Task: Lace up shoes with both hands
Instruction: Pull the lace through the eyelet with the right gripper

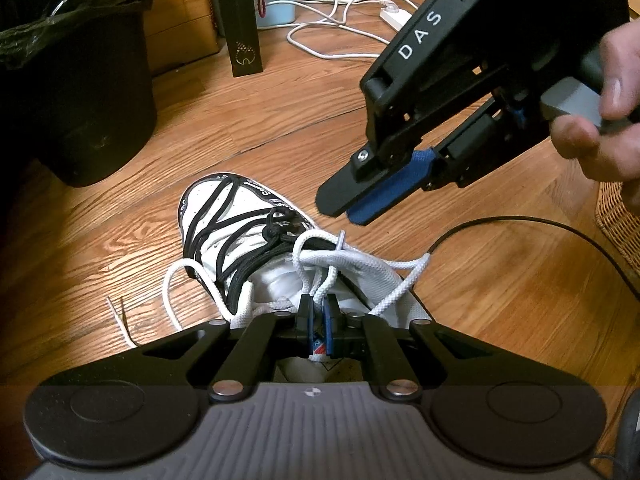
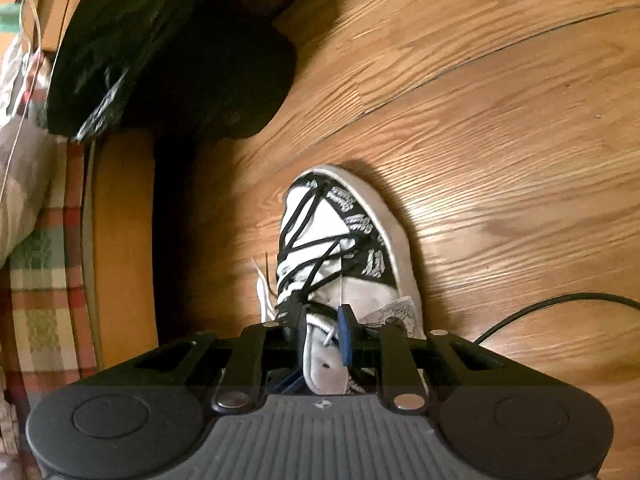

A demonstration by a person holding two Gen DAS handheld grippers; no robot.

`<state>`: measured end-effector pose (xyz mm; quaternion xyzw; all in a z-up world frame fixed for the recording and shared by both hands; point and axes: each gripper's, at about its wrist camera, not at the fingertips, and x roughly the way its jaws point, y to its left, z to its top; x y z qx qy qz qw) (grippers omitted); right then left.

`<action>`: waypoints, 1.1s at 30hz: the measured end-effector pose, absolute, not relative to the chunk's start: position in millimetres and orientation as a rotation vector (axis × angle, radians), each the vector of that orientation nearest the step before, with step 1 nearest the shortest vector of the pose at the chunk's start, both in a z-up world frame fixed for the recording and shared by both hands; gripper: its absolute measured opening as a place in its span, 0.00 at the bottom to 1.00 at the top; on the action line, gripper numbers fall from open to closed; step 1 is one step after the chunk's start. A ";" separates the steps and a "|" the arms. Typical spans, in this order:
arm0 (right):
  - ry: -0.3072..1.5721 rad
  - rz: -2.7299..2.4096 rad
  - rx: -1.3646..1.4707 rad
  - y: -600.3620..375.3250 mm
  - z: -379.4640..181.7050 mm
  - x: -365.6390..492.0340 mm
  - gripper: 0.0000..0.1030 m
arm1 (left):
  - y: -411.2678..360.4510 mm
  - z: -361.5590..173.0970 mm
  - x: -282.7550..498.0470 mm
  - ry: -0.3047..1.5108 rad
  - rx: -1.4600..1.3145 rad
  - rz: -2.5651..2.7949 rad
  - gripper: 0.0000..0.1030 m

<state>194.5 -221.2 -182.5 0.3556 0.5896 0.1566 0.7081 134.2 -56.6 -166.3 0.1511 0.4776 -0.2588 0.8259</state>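
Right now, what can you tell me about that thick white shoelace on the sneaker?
The thick white woven shoelace looks like braided cotton cord. It loops loosely over the tongue area of the white-and-black sneaker, above thinner black laces. One strand runs up between the left tongs, which are shut on it. Another strand trails right, off the shoe. A further loop hangs off the shoe's left side, and a loose end lies on the wooden floor. The right tongs hover just above without touching.

Black bin (image 1: 80, 92), white cable (image 1: 336, 36), perhaps wicker basket (image 1: 620, 220).
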 end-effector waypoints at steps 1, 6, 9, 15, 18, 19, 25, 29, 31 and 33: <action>1.311 0.342 0.800 -221.1 -183.9 193.0 0.20 | -56.5 -166.4 134.0 1.015 0.322 -0.550 0.06; 1.303 0.310 0.812 -221.9 -186.9 189.1 0.15 | -56.2 -166.3 132.6 1.014 0.322 -0.550 0.06; 1.304 0.321 0.814 -220.5 -186.6 191.3 0.15 | -56.6 -166.3 132.5 1.011 0.323 -0.548 0.06; 1.308 0.310 0.816 -220.1 -189.1 191.8 0.15 | -57.6 -165.3 131.4 1.008 0.325 -0.548 0.06; 1.311 0.316 0.822 -218.0 -190.9 191.7 0.15 | -57.8 -165.5 132.0 1.008 0.327 -0.548 0.06; 1.314 0.319 0.824 -217.4 -191.7 191.2 0.15 | -58.5 -165.5 132.3 1.009 0.326 -0.547 0.06; 1.305 0.327 0.821 -216.8 -191.1 189.4 0.15 | -61.3 -164.4 130.3 1.005 0.322 -0.538 0.06; 1.302 0.324 0.838 -216.6 -192.5 188.2 0.15 | -61.8 -164.3 129.6 1.004 0.324 -0.539 0.06; 1.298 0.329 0.832 -215.4 -191.7 188.8 0.15 | -61.7 -164.3 129.6 1.004 0.323 -0.539 0.06; 1.298 0.330 0.827 -215.0 -192.0 189.2 0.10 | -61.5 -164.4 129.7 1.004 0.324 -0.540 0.06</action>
